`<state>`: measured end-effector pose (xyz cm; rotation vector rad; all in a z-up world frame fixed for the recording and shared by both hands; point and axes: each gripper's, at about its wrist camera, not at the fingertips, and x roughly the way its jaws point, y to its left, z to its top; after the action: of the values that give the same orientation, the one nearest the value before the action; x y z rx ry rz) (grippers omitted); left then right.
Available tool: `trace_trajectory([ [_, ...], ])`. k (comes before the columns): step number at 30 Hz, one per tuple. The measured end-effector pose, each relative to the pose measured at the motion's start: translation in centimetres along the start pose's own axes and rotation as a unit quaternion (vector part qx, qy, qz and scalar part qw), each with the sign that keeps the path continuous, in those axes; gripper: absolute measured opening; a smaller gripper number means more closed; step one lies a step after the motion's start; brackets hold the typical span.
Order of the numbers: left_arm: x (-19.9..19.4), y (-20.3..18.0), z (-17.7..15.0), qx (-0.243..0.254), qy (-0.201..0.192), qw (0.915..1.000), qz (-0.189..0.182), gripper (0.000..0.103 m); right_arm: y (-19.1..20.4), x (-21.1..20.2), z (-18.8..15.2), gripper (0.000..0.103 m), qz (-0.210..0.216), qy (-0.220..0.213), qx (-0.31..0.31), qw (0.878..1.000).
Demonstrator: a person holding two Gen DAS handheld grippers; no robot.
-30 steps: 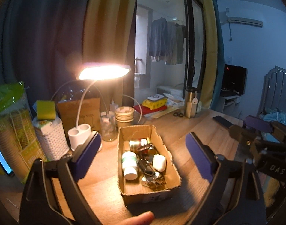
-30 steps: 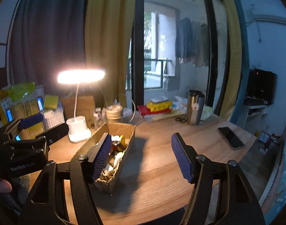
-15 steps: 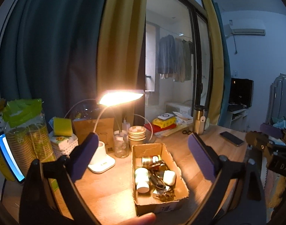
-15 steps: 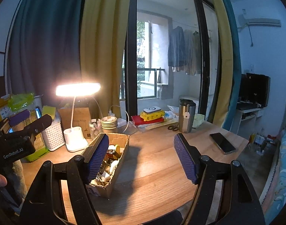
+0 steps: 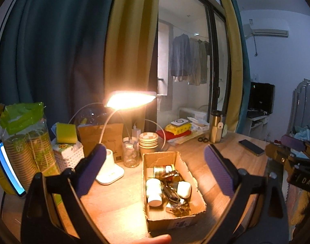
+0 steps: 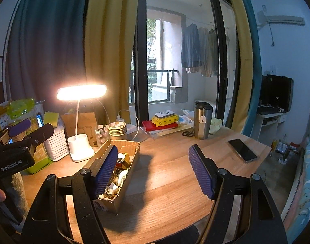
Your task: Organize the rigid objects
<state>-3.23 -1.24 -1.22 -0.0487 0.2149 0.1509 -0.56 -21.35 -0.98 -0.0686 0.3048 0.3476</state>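
A cardboard box (image 5: 171, 193) sits on the wooden desk (image 6: 171, 174). It is full of small hard things. Inside the box there is a white bottle (image 5: 154, 191) lying down, a white case (image 5: 183, 189) next to it, a small gold tin (image 5: 165, 169) at the far end of the box, and a dark tangle of little metal bits (image 5: 176, 204) in the middle and at the near end.

The left gripper (image 5: 155, 168) is spread wide and holds nothing. It hangs in the air above the box, and the box shows between its two purple pads.

The right gripper (image 6: 153, 170) is spread wide too and holds nothing. It is up in the air to the right of the box. Its left pad (image 6: 105, 170) covers part of the box in this view, and bare desk shows between the pads.

Behind the box, on the left, a white lamp (image 5: 130, 101) is shining. Its base (image 5: 111, 171) stands just beside the box. A glass jar (image 5: 131, 155) and a stack of paper bowls (image 5: 148, 142) stand right behind the box. A white basket (image 5: 68, 156) is farther left of the box.

Far behind the box, to the right, stands a metal cup (image 6: 202, 120). A black phone (image 6: 242, 150) lies flat, well to the right of the box.
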Motion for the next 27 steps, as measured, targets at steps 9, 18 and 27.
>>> trace_trajectory([
  [9,-0.16,-0.29,-0.19,0.002,-0.002,1.0000,0.003,0.098,-0.28,0.10,-0.29,0.075,0.000,0.005,0.003,1.000],
  [18,0.17,-0.48,-0.28,0.004,0.008,0.9999,-0.006,0.098,-0.41,0.15,-0.38,0.075,0.000,0.008,0.005,1.000],
  [27,0.25,-0.54,-0.35,0.003,0.010,0.9999,-0.007,0.098,-0.69,0.04,-0.62,0.075,0.000,0.010,0.010,1.000],
])
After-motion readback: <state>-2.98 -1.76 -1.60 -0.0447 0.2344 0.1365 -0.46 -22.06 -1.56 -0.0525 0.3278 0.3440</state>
